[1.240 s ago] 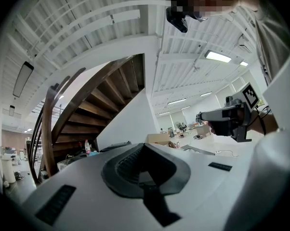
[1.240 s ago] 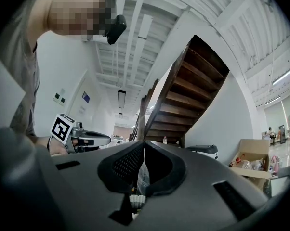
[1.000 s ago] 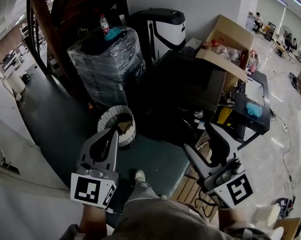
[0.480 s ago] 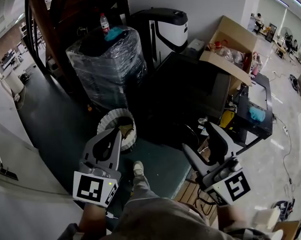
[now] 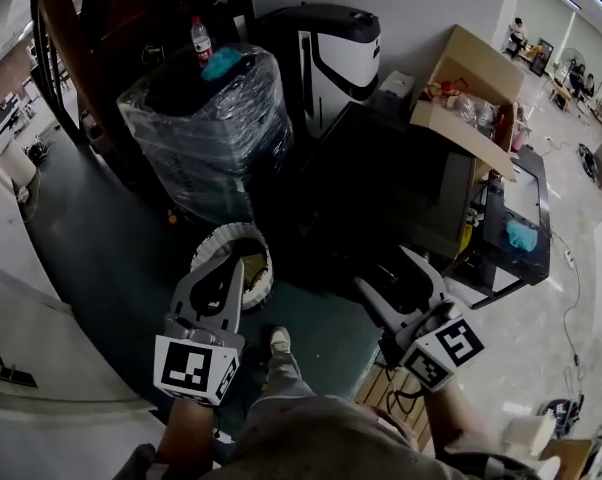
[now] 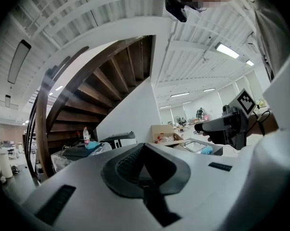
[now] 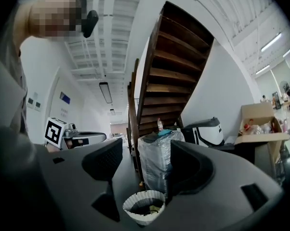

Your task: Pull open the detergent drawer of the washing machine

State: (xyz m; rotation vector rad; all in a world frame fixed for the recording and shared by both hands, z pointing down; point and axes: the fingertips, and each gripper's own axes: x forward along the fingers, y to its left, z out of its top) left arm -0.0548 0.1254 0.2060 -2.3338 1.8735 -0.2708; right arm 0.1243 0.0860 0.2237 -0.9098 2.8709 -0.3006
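My left gripper [image 5: 231, 268] is held low at the left of the head view, its jaws closed together with nothing in them; in its own view the left gripper [image 6: 144, 150] points level across the room. My right gripper [image 5: 384, 270] is at the right, jaws apart and empty. In its own view the right gripper [image 7: 145, 153] frames a white ruffled basket [image 7: 145, 207] on the floor. I cannot make out a washing machine or its detergent drawer in any view. A black-and-white appliance [image 5: 326, 53] stands against the far wall.
A plastic-wrapped dark block [image 5: 206, 128] carries a bottle [image 5: 198, 40] and a blue cloth [image 5: 223, 63]. The basket [image 5: 233, 253] stands just ahead. A dark cabinet [image 5: 391, 183], open cardboard box [image 5: 471, 78] and black cart [image 5: 516, 218] stand right. A wooden staircase [image 5: 111, 28] rises far left.
Both grippers have moved forward with the person. The right gripper has rolled, its marker cube now tilted, and its jaws stand slightly wider. The wrapped block and the basket look nearer.
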